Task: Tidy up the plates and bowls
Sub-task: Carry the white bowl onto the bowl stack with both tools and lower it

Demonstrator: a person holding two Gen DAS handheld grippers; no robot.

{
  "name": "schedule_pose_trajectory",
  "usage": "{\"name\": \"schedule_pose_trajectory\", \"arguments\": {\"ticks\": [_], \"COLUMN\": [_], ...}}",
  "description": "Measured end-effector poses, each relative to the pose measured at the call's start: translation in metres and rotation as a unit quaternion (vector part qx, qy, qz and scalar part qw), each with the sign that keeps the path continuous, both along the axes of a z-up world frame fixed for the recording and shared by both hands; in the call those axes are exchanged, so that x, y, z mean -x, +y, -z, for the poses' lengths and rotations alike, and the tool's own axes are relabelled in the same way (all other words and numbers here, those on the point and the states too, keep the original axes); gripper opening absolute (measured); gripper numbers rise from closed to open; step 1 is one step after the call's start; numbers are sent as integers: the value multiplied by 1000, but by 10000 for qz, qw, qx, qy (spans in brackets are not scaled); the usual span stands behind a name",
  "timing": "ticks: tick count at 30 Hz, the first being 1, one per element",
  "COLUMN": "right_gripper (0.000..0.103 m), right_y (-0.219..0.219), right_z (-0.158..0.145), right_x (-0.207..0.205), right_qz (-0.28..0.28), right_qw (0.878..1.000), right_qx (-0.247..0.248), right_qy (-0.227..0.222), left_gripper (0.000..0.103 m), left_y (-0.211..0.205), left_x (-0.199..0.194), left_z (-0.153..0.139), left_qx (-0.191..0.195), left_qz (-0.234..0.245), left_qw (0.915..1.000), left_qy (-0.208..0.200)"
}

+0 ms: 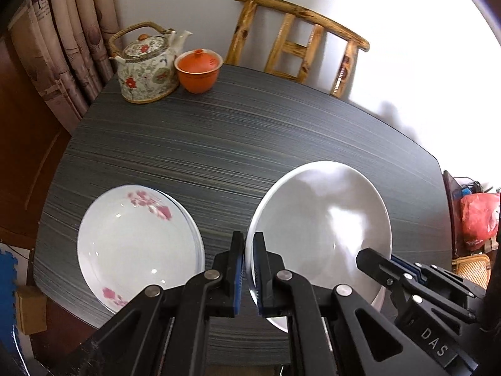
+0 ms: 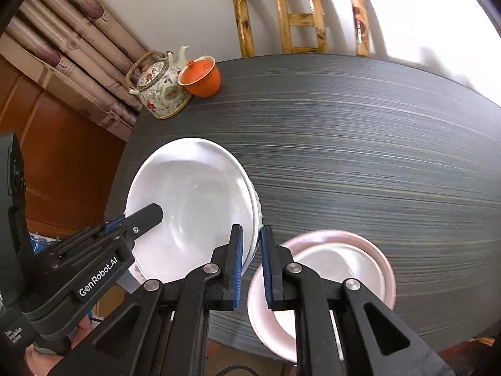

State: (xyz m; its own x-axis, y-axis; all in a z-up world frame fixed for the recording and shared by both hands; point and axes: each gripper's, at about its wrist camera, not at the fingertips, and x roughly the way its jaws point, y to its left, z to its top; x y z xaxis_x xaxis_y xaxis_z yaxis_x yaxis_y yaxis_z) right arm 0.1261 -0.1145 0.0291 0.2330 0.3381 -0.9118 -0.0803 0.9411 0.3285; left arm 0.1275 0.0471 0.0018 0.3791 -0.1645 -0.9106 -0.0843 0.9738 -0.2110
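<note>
A large white bowl (image 1: 319, 228) is held between both grippers above the dark table (image 1: 219, 144). My left gripper (image 1: 249, 266) is shut on the bowl's left rim. My right gripper (image 2: 252, 263) is shut on the bowl's right rim (image 2: 194, 200); it also shows in the left wrist view (image 1: 388, 269). A stack of white plates with pink flowers (image 1: 137, 244) lies on the table to the left of the bowl. A pink bowl (image 2: 328, 282) with a smaller white bowl in it sits on the table to the right.
A floral teapot (image 1: 147, 69) and an orange lidded cup (image 1: 197, 70) stand at the table's far left corner. A wooden chair (image 1: 300, 44) stands behind the table. Curtains (image 1: 62, 47) hang at the left.
</note>
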Motion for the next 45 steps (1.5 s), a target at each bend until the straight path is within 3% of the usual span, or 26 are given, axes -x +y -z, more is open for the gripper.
{"name": "schedule_pose_trajectory", "arguments": {"ticks": [24,45], "right_gripper": [13,13], "right_y": [-81,-101], "right_z": [6,44], "right_x": [65,67], "right_qz": [385,535], "right_qw": [9992,9976], "right_qx": [115,184], "right_qy": [39,389], "left_gripper": [6,6], "left_y": [-79,-102], "left_x": [32,26], "left_z": [17,62], "left_qx": [-15,-117], "left_qz": [476,670], "left_qw": [9987,9964], "left_qy": [177,504]}}
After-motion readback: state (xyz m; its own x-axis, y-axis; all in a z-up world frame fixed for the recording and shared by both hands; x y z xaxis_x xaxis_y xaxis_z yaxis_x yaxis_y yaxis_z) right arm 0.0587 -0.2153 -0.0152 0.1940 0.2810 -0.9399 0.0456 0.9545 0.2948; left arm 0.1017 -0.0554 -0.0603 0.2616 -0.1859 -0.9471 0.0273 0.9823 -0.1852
